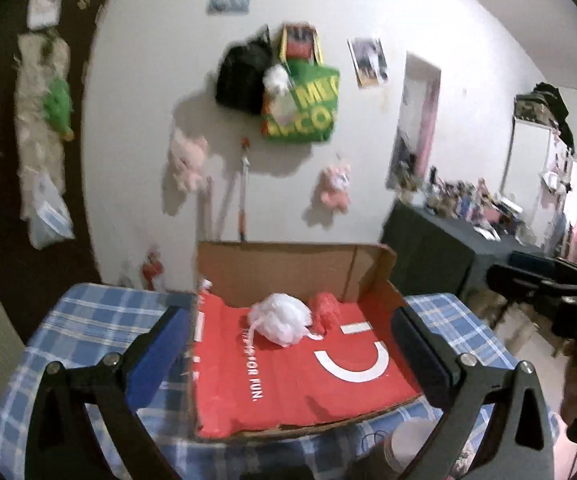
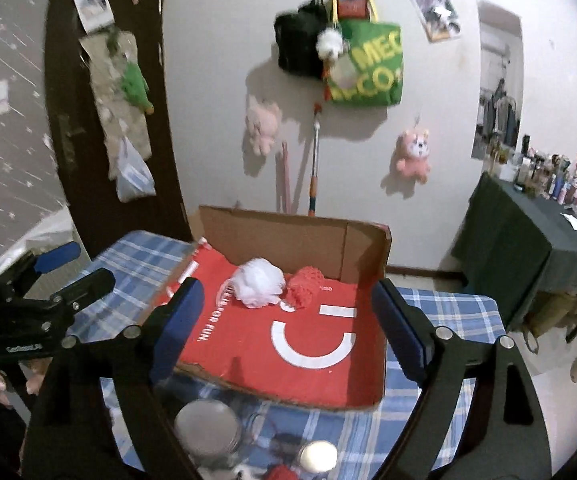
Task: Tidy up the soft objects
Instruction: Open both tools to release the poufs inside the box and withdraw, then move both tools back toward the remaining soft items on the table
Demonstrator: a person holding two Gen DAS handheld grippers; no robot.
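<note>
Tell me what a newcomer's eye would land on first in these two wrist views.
The red-lined cardboard box on the blue plaid tablecloth, with a white mesh pouf and a red knitted bundle side by side near its back wall. Then the green tote bag hanging on the wall above. Both the left gripper and right gripper frame the box, jaws open and empty.

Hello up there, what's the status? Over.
Both tongs, left and right, open, nothing held. White puff and red puff touching, inside the cardboard box. Nothing in the way.
</note>
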